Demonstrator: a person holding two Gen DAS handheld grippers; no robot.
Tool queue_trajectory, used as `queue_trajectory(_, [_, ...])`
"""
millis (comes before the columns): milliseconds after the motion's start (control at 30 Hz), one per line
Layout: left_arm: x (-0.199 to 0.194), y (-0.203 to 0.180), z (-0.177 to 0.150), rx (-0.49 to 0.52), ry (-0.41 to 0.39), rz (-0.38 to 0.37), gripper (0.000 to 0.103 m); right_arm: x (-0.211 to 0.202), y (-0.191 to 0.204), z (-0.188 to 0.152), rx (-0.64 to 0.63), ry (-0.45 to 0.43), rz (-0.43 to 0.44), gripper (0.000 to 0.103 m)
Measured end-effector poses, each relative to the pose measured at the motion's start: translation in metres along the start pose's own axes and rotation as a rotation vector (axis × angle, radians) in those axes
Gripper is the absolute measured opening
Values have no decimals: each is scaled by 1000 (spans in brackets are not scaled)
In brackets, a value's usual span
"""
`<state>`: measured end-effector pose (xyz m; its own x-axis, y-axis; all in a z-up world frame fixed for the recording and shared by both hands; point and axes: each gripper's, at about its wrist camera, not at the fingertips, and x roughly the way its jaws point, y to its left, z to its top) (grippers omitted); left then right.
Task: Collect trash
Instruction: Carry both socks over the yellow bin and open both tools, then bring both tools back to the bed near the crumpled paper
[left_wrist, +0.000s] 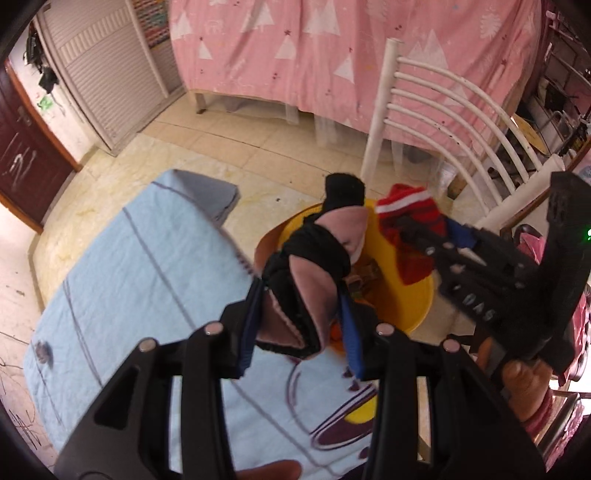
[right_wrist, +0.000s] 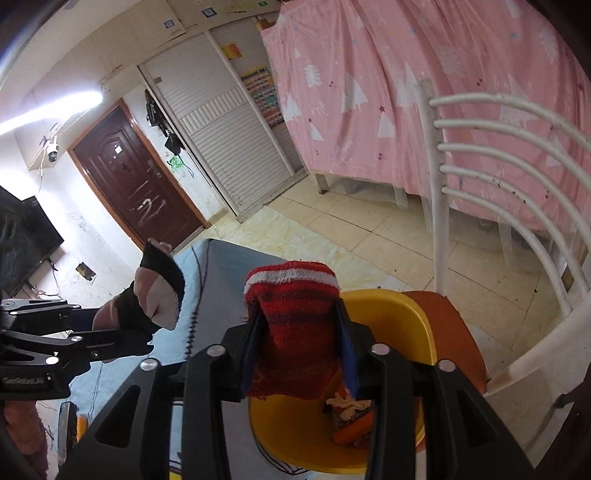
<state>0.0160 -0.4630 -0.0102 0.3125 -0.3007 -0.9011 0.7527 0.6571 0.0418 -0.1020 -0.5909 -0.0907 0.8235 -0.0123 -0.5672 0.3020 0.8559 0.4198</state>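
1. The left tool (left_wrist: 299, 314) is gripping a black and pale pink fabric scrap (left_wrist: 314, 258) between its blue pads, jaws partly closed on it, and is holding it above the near rim of the round yellow plastic bin (left_wrist: 421, 310).
2. The right tool (right_wrist: 301, 347) is carrying a red knitted piece with a white stripe (right_wrist: 295, 314) between its partly open fingers over the same bin; whether the pads are pressing it firmly, I cannot tell.
3. The bin is sitting on the orange seat of a white slatted chair (right_wrist: 517, 206), just beside the edge of the bench covered in a light blue printed cloth (left_wrist: 129, 277).
4. Some rubbish (right_wrist: 351, 417), pale crumpled bits and something orange, is already lying inside, so collecting looks partly done.
5. Both cloth pieces are hanging limp and soft, not yet dropped in.
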Motion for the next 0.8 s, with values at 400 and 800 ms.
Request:
queue_trajectory(400, [-2, -10, 11, -5, -8, 0, 43, -1, -11, 1, 14, -14, 3, 67])
queue_trajectory(800, [-37, 48, -1, -93, -69, 46, 54, -11, 46, 0, -87, -13, 76, 68])
